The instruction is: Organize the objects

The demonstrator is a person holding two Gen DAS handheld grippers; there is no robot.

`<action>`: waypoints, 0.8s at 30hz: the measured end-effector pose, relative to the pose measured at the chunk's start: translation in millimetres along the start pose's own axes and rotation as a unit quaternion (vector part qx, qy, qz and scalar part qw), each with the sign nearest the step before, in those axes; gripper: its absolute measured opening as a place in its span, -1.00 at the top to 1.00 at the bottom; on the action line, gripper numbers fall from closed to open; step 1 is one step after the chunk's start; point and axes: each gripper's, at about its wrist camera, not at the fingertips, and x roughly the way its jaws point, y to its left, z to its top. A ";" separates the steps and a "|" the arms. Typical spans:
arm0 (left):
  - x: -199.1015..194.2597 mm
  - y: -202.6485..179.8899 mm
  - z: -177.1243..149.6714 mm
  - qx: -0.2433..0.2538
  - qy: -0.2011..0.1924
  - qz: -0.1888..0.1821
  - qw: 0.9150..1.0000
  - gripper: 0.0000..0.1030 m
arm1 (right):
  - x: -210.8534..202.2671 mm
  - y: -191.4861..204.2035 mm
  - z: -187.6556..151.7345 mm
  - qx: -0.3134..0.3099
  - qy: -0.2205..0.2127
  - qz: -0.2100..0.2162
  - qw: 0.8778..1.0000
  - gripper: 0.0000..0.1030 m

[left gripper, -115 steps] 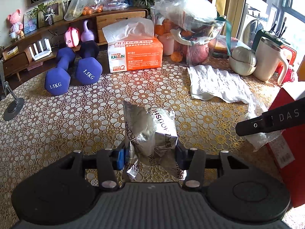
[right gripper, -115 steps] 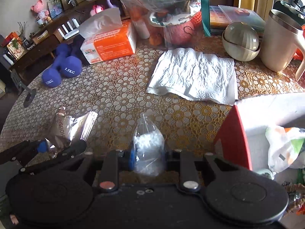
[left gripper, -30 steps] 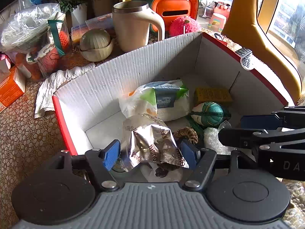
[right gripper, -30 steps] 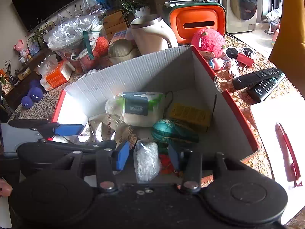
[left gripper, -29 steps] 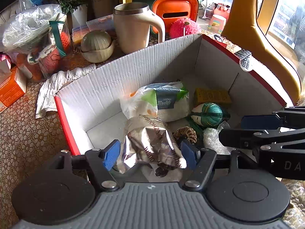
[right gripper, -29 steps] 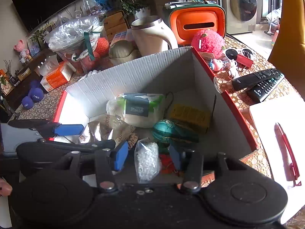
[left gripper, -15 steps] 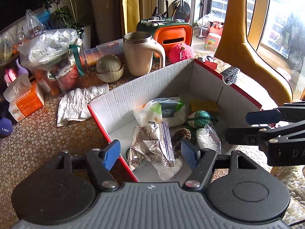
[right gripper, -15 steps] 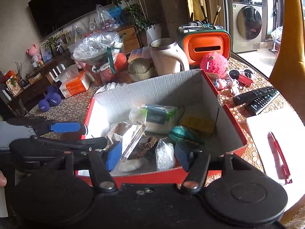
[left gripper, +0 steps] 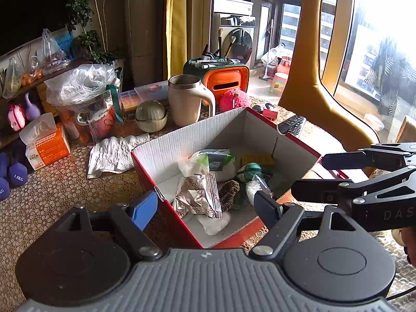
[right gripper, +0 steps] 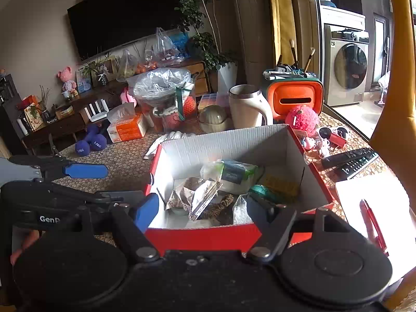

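A red cardboard box (left gripper: 182,140) (right gripper: 202,236) with a white inside stands on the table. In it lie a silver foil bag (left gripper: 197,197) (right gripper: 192,195), a small clear plastic bag (left gripper: 253,187) (right gripper: 239,212), a white and green packet (left gripper: 210,161) (right gripper: 231,171), a green ball (left gripper: 249,170) and a brown braided ring (left gripper: 230,191). My left gripper (left gripper: 205,208) is open and empty, held above the box's near corner. My right gripper (right gripper: 201,212) is open and empty, held above the box's near wall.
On the lace-covered table: a white paper towel (left gripper: 114,150), an orange tissue box (left gripper: 48,145), purple dumbbells (right gripper: 91,144), a cream mug (left gripper: 187,104), a lidded bowl (left gripper: 150,115), a bagged fruit bowl (left gripper: 88,104), an orange case (right gripper: 293,98), remotes (right gripper: 351,160), a red pen (right gripper: 371,221).
Both grippers brought their bags over the box, opened and let them drop inside. Both have since drawn back and up, so the whole box now shows.
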 end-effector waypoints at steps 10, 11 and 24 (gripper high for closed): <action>-34.4 -1.5 -13.1 -0.017 -0.032 -0.011 0.999 -0.82 | -31.2 12.9 -12.2 -0.020 -0.044 0.018 0.999 -0.74; -36.4 -1.5 -14.3 -0.017 -0.035 -0.010 0.999 -0.86 | -33.7 14.0 -13.8 -0.021 -0.048 0.020 0.998 -0.78; -52.6 -8.1 -33.8 -0.006 -0.046 -0.005 0.999 -0.98 | -53.9 14.5 -37.7 -0.008 -0.088 0.027 0.996 -0.98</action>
